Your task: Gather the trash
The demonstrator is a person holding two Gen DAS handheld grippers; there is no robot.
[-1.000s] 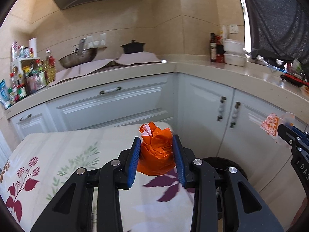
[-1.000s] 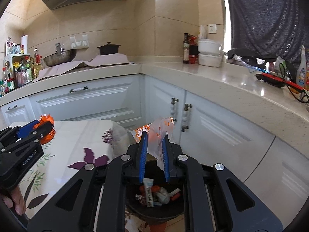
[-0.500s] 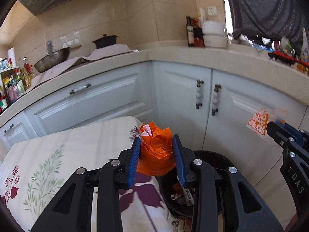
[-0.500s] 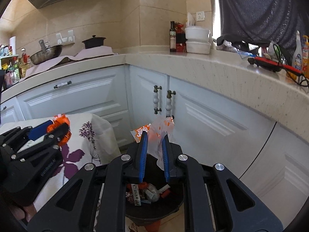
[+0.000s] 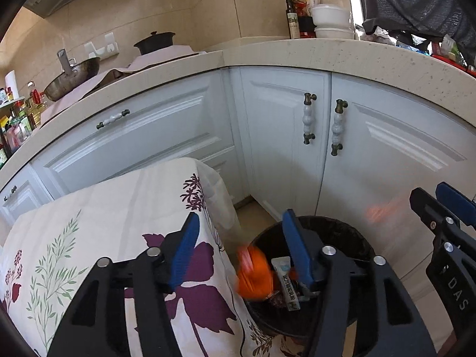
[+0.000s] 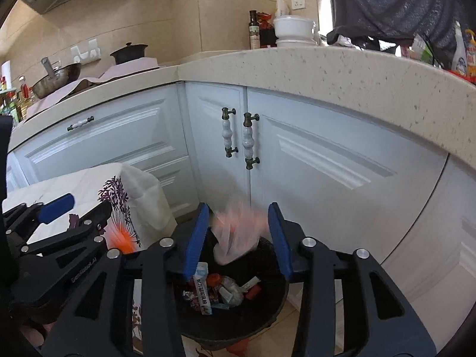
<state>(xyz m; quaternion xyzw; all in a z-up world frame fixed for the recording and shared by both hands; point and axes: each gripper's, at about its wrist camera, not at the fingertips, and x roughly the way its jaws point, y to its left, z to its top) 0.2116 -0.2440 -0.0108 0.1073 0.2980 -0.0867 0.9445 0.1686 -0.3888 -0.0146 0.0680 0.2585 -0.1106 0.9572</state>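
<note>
My left gripper is open above the black trash bin. A crumpled orange paper ball, blurred, drops free between the jaws at the bin's left rim. My right gripper is open over the same bin. A clear and orange plastic wrapper, blurred, falls loose between its jaws. Several wrappers and a tube lie inside the bin. The right gripper also shows at the right edge of the left wrist view, and the left gripper at the left of the right wrist view.
A table with a floral cloth stands just left of the bin. White cabinet doors with handles stand behind it under a beige counter. A wok, a pot and bottles sit on the counter.
Both grippers have opened and moved down toward the bin. The orange paper ball and the plastic wrapper have left the jaws and are falling.
</note>
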